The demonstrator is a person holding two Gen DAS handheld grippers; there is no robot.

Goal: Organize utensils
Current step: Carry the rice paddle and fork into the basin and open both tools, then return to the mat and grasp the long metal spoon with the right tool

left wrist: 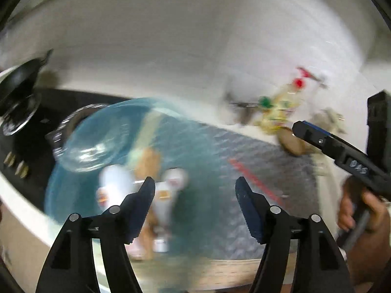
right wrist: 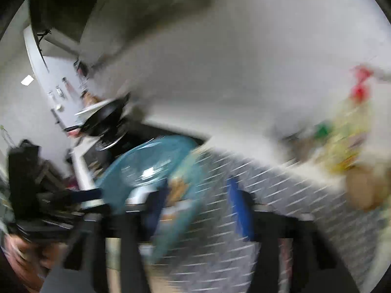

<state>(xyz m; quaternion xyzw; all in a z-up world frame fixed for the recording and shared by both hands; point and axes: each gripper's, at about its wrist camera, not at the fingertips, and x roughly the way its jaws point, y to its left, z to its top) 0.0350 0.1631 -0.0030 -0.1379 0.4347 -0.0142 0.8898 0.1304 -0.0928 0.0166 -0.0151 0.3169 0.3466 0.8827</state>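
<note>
Both views are smeared by motion, the right wrist view worst, so most small things read only as colour. The largest surface is the white wall [left wrist: 171,48], bare across the upper half of both views. Below it runs a grey diamond-patterned mat [left wrist: 256,171], its far edge meeting the wall and its near edge ending at a pale wooden strip at the bottom of the left wrist view. The mat's right part lies bare apart from a thin red streak [left wrist: 254,180], too blurred to name.

A translucent teal bowl [left wrist: 102,134] covers the mat's left part. Through it show white and orange shapes, possibly the utensils [left wrist: 166,195], but their kind and number cannot be told. Left of the bowl sits a black stovetop [left wrist: 36,127] with a dark pan [left wrist: 19,83] cut off by the frame edge.

At the mat's far right corner a cluster of yellow packets with red and green caps [left wrist: 281,107] stands against the wall, contents illegible.

The left gripper [left wrist: 195,195] hangs above the bowl's near side with its jaws wide apart and nothing between them. The right gripper [left wrist: 300,128] enters from the right, held by a hand [left wrist: 361,210]; only one finger shows there. In its own view the right gripper [right wrist: 198,205] is badly smeared, yet its blue pads [right wrist: 238,210] stand clearly apart, with only bowl and mat seen between.
</note>
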